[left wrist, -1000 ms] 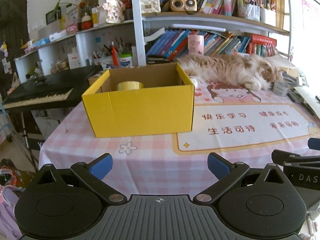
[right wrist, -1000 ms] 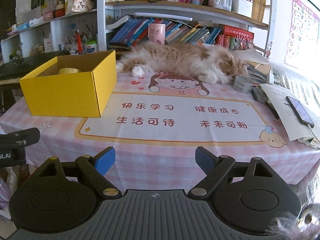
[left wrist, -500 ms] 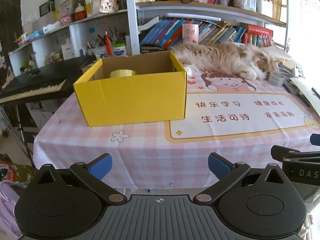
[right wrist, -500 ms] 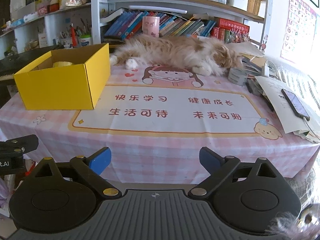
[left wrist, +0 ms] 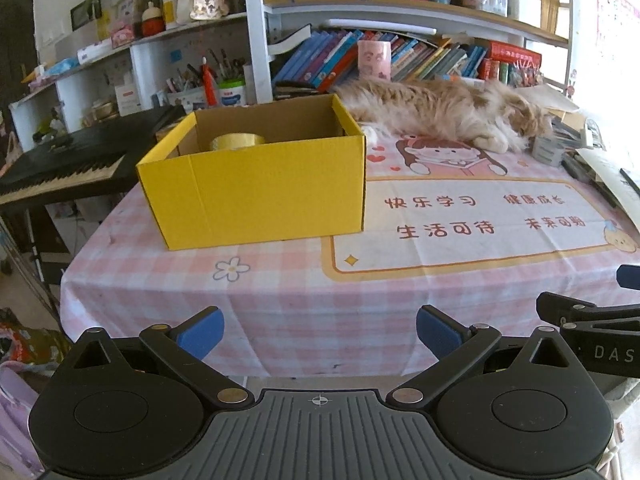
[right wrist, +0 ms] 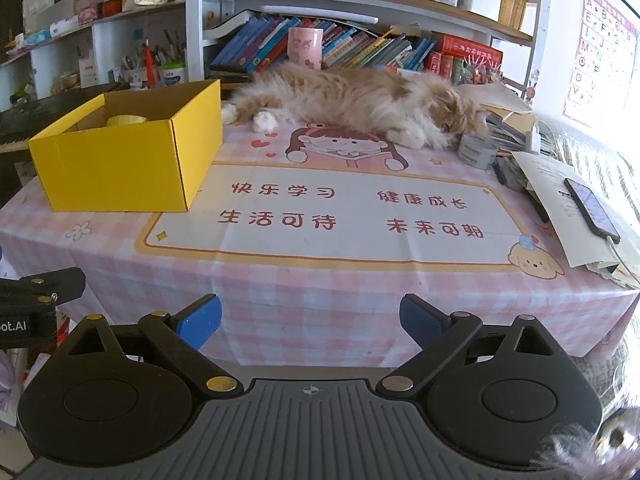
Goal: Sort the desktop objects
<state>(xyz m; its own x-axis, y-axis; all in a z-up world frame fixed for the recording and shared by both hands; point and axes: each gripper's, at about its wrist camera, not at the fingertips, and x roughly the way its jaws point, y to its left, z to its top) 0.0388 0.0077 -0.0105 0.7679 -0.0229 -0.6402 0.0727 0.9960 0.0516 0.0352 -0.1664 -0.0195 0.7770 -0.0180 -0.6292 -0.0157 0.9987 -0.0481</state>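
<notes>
An open yellow cardboard box (left wrist: 256, 196) (right wrist: 120, 164) stands on the left part of the pink checked tablecloth (left wrist: 300, 292) (right wrist: 320, 280). Inside it lies a roll of yellowish tape (left wrist: 237, 142) (right wrist: 126, 120). A grey tape roll (right wrist: 476, 151) (left wrist: 548, 152) rests at the far right by the cat's head. My left gripper (left wrist: 318, 330) hangs open in front of the table's near edge, nothing between its blue pads. My right gripper (right wrist: 310, 318) is likewise open and empty, off the near edge. Each gripper shows at the side of the other's view.
A fluffy orange cat (right wrist: 360, 102) (left wrist: 440, 110) lies asleep across the back of the table. Papers with a phone (right wrist: 592, 208) and dark pens crowd the right edge. Bookshelves (right wrist: 360, 44) stand behind, and a keyboard piano (left wrist: 64, 164) sits to the left.
Both views have pulled back and tilted slightly, so the table's near edge and hanging cloth now show. The right gripper's pads stand a little wider apart than a second ago.
</notes>
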